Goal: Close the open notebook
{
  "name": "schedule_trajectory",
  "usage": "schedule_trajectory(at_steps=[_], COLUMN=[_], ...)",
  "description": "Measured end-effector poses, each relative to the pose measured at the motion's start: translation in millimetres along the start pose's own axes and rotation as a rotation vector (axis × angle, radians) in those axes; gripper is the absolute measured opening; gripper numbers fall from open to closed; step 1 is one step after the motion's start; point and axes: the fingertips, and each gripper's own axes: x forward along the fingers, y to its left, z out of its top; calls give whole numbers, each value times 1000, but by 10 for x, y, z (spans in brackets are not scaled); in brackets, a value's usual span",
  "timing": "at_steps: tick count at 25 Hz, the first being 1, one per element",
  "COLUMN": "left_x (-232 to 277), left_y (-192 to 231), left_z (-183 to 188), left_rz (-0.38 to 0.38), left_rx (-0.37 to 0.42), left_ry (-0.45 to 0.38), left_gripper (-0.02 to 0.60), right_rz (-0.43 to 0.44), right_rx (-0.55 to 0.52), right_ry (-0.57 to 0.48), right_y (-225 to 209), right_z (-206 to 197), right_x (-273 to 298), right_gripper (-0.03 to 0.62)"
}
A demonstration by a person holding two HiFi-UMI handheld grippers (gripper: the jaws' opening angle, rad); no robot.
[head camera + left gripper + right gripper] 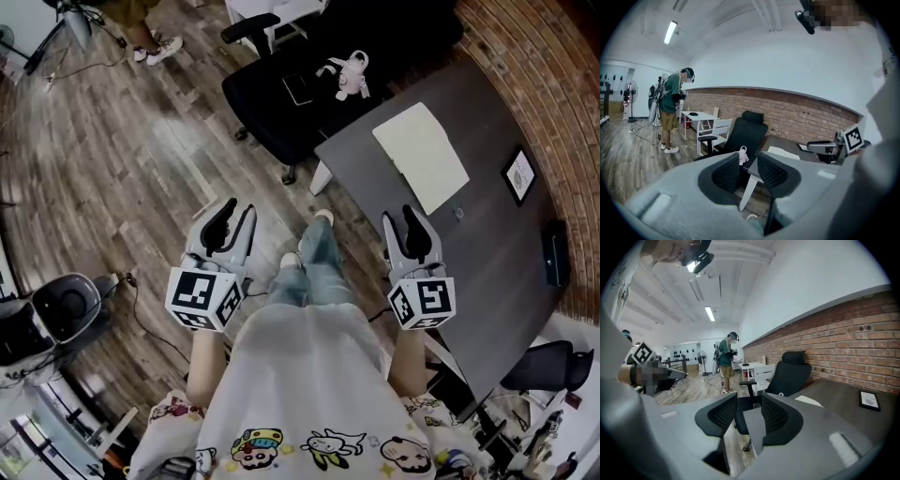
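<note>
Nearest the person's body, both grippers are held out over the wooden floor (pixel 112 159), well apart, with the person's legs between them. The left gripper (pixel 232 214) has its jaws a moderate way apart with nothing between the pads. The right gripper (pixel 405 220) is likewise parted and empty, hovering just at the near left edge of the dark table (pixel 487 244). Farther along that table, the notebook (pixel 422 155) lies flat with a white face up, close to the far left corner and clear of both grippers. To its right, near the brick wall (pixel 553 103), sits a small framed picture (pixel 518 174). Beyond the table's far left corner stands a black office chair (pixel 272 117) with a small pale plush toy (pixel 350 75) lying on it. Far off on the left, another person (pixel 672 110) stands beside a white desk (pixel 696 116).
</note>
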Motion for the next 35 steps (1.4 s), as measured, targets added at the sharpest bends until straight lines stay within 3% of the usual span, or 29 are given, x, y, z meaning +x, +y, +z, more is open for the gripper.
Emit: schedule_trajectory(at_steps=[9,17,25,35], left_x=[1211,2263,2938,3450], left_y=[-204,-748,-1435,-1954], left_z=[526,1062,1165,1216], left_rz=[-173,-359,-541,-714], left_rx=[90,166,233,299], left_ry=[16,22,57,124], left_gripper=[120,120,120,120], right_rz=[-155,-334,-501,-662], right_rx=[70,131,205,301], right_ry=[-37,-58,-84,-99], right_y=[-865,-1713,-2286,-2519], right_z=[196,396,326,254], right_x=[391,299,-33,-295], right_gripper=[163,163,163,163])
